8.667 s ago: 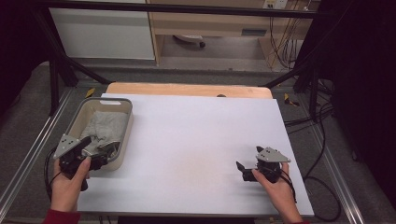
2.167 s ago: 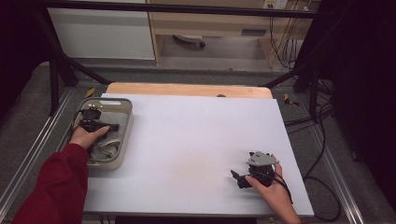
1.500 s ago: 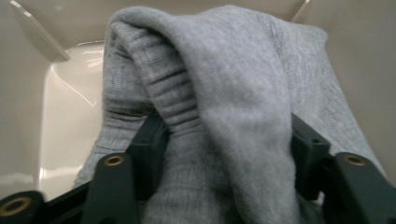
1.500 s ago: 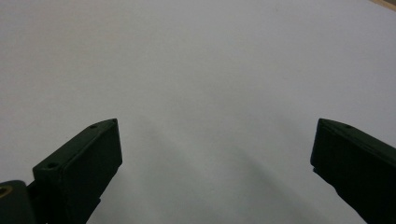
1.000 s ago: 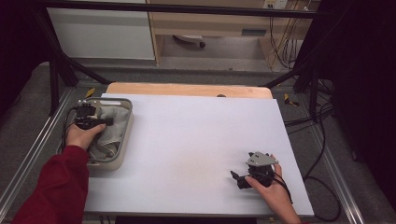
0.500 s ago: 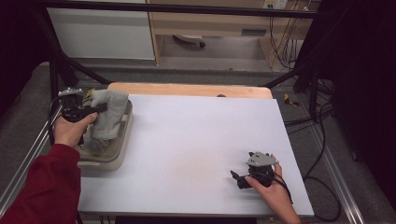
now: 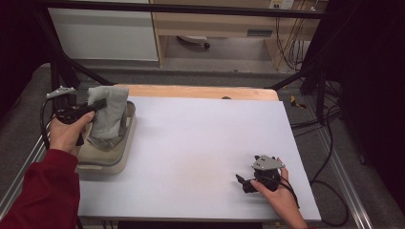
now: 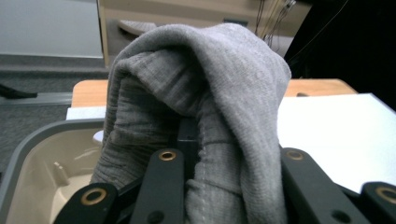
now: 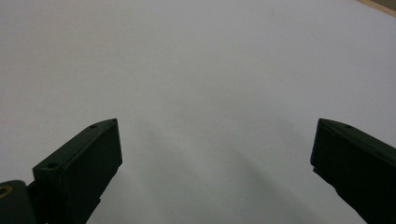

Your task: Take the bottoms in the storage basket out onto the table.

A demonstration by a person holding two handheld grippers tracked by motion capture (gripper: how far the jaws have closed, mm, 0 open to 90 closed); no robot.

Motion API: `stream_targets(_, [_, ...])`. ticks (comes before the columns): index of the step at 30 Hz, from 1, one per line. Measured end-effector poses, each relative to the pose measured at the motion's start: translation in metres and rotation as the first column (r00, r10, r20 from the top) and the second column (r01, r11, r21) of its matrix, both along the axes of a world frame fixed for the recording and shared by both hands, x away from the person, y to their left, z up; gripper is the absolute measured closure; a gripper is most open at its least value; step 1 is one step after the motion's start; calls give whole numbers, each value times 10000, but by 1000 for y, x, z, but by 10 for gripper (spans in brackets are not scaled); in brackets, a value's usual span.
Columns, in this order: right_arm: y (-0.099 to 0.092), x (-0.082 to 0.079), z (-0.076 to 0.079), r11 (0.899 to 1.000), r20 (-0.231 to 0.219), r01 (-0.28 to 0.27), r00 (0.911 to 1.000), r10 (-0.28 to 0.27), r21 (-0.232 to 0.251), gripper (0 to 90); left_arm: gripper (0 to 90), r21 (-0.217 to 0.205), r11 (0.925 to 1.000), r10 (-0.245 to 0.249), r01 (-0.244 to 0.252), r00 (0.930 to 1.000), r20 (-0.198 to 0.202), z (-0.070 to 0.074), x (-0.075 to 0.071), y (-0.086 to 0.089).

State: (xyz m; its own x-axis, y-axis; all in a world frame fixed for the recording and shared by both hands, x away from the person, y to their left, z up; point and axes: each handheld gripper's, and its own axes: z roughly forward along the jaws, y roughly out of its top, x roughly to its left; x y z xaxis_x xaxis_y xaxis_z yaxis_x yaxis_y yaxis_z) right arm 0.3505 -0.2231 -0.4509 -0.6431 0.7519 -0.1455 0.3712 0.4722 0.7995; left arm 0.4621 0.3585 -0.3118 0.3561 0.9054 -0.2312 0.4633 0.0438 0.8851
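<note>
Jaws of the left gripper (image 7: 90,109) are clamped tight on a soft grey knitted cloth (image 7: 108,116). In the left gripper view the cloth (image 8: 201,116) bulges up between and over the black jaw arms and drapes down on both sides of them, hiding the pads. In the high view the cloth hangs from the gripper, raised above a beige plastic tub (image 7: 109,157) with rounded corners; its lower folds reach down to the tub, and whether they touch the inside cannot be told. The tub stands at the left edge of the white desk (image 7: 200,143), and its pale inner wall (image 8: 42,177) shows below the cloth in the left gripper view. The person's left hand (image 7: 67,133), in a dark red sleeve (image 7: 45,191), carries this gripper beside the tub's far left corner.

Well apart, near the desk's front right corner, the right gripper (image 7: 242,181) rests low over the white surface in the person's right hand (image 7: 279,198). Its jaws stand wide open with nothing between them; in the right gripper view the bare white desk (image 9: 205,93) lies between the two black jaws.
</note>
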Motion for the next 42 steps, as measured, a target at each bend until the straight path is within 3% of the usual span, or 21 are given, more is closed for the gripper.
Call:
stream_targets(16, [0,0,0,10000,6,16,10000,-16,3,25,717,-420,9988,-187,232,9944,1040,32,-17,-4])
stream_targets(21, [0,0,-1,10000,-2,28,10000,-28,-18,25,717,-321,9989,-295,333,9933,1122,41,-18,-7])
stream_targets(30, [0,0,0,10000,8,54,10000,-54,14,25,716,-616,9972,-341,433,9891,1430,55,-22,-9])
stream_targets(42, [0,0,0,10000,29,69,10000,-69,27,25,716,-708,9959,-422,561,9821,1837,74,-26,-11])
